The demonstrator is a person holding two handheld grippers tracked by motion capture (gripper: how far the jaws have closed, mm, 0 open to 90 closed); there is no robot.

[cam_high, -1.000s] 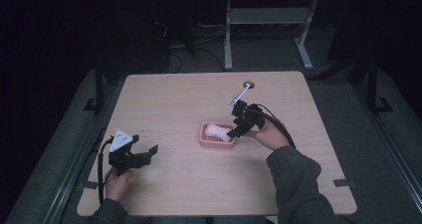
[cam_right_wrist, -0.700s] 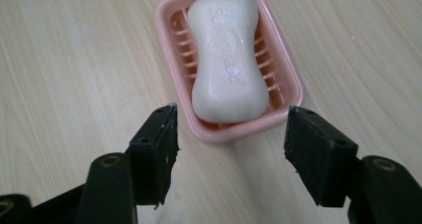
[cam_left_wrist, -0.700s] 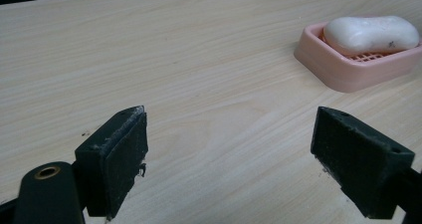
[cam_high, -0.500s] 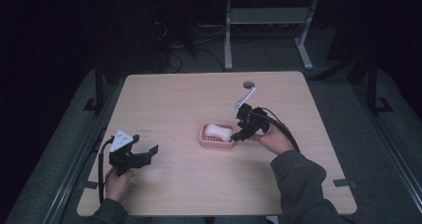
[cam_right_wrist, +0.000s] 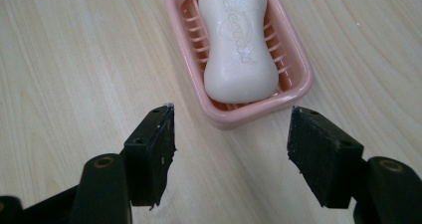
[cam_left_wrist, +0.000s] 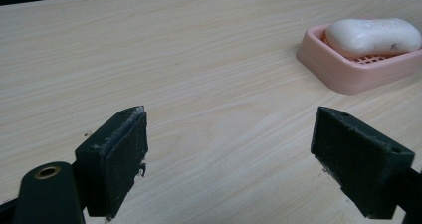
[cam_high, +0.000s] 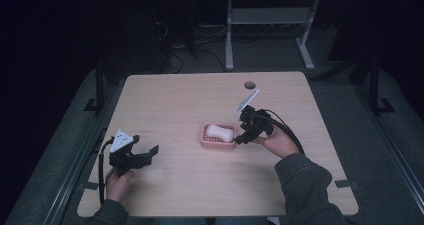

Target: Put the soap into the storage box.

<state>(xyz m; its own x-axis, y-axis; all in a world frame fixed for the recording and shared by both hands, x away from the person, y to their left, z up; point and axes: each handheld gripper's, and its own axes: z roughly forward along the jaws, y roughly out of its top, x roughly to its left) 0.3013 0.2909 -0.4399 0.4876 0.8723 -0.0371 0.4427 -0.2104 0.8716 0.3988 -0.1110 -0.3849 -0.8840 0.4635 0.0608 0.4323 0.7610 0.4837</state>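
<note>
A white bar of soap (cam_high: 220,132) (cam_right_wrist: 239,45) (cam_left_wrist: 373,35) lies in a pink slotted soap dish (cam_high: 207,141) (cam_right_wrist: 291,55) (cam_left_wrist: 343,74) near the middle of the table. My right gripper (cam_high: 236,139) (cam_right_wrist: 231,134) is open just at the dish's right end, its jaws wide apart and empty, a little short of the rim. At the table's front left my left gripper (cam_high: 145,155) (cam_left_wrist: 229,159) rests low, open and empty, pointing toward the dish from some way off.
The light wooden table (cam_high: 170,100) has a round cable hole (cam_high: 248,84) near its far edge. A metal table frame (cam_high: 270,20) stands on the dark floor beyond. Black cables trail from both grippers.
My right gripper has drawn back toward the dish's right end and a little toward the person, opening away from the soap, which stays in the dish. The left gripper has not moved.
</note>
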